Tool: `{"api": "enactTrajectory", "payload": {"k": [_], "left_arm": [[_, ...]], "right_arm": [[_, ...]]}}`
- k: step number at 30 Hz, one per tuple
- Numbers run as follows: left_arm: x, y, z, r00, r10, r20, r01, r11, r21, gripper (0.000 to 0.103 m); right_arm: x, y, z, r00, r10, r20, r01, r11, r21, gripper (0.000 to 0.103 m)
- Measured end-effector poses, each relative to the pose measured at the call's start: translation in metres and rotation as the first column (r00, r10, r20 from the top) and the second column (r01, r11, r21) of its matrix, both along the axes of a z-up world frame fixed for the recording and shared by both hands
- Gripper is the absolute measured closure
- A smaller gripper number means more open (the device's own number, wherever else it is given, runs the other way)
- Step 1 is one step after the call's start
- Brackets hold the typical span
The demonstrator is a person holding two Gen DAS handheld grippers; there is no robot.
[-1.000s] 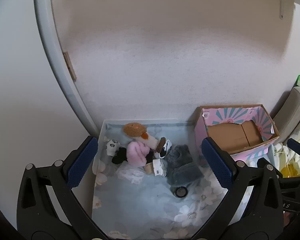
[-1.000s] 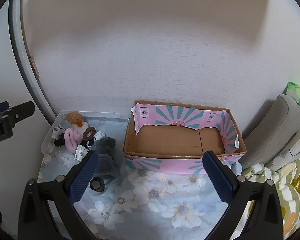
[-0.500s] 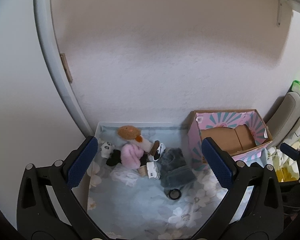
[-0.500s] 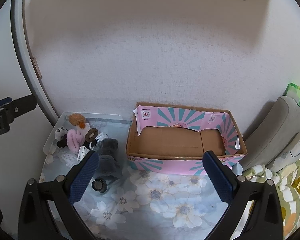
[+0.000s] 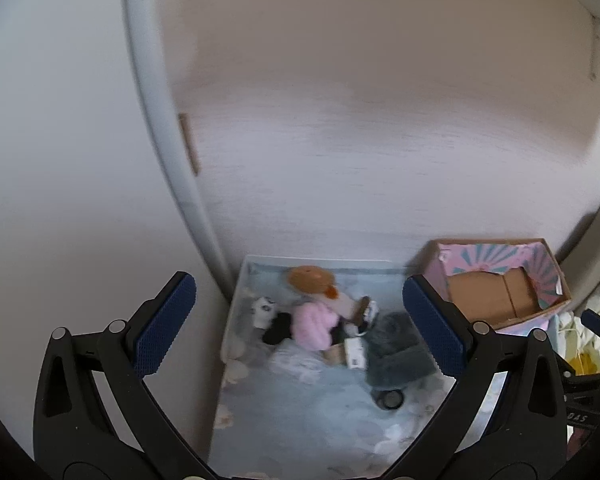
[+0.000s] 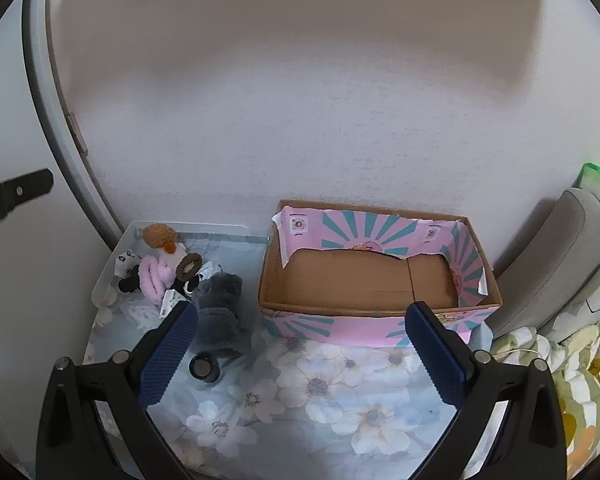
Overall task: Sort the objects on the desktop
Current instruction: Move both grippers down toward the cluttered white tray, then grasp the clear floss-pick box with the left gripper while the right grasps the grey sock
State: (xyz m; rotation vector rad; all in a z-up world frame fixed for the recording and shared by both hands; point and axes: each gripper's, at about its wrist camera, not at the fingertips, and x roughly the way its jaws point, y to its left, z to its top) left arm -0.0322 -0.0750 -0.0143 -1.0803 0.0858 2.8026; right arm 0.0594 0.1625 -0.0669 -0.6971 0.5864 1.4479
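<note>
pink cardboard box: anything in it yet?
Empty. The pink cardboard box shows only its bare brown floor in the right wrist view; the plush toys lie outside it.

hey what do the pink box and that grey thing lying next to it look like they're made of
The pink box looks like corrugated cardboard: plain brown matte inside, with a printed pink and teal liner torn along its edge. The grey thing seems to be plush or fleece fabric, fuzzy and slumped. What kind of item it is cannot be told.
</note>
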Motion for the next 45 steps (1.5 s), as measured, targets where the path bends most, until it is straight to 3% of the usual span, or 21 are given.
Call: {"api": "enactTrajectory", "payload": {"k": [11,22,30,41,44,45], "left_arm": [[-0.006,-0.030,-0.070,0.988,0.007,0.157,-0.007,1.000,0.000,0.000],[0.004,-0.022,-0.165,0.983,-0.092,0.157,0.100,0.994,-0.041,0.000],[-0.007,-0.004,-0.223,0.964,-0.238,0.123,0.254,0.957,-0.141,0.000],[-0.029,0.003,-0.258,0.938,-0.309,0.158,0.332,0.931,-0.151,0.000],[-0.031,0.000,-0.261,0.935,-0.314,0.165,0.337,0.931,-0.138,0.001],[-0.033,-0.001,-0.262,0.934,-0.313,0.170,0.337,0.932,-0.134,0.006]], "right_arm": [[-0.018,0.017,-0.040,0.997,0.034,-0.064,-0.042,0.991,-0.126,0.000],[-0.042,0.038,-0.111,0.987,0.049,-0.154,-0.086,0.966,-0.243,0.000],[-0.053,0.058,-0.150,0.979,0.046,-0.201,-0.099,0.960,-0.261,0.000],[-0.051,0.074,-0.176,0.950,-0.046,-0.309,-0.030,0.971,-0.236,0.001],[-0.050,0.077,-0.180,0.940,-0.066,-0.336,-0.015,0.972,-0.233,0.010],[-0.050,0.078,-0.181,0.936,-0.072,-0.343,-0.010,0.972,-0.233,0.014]]}}
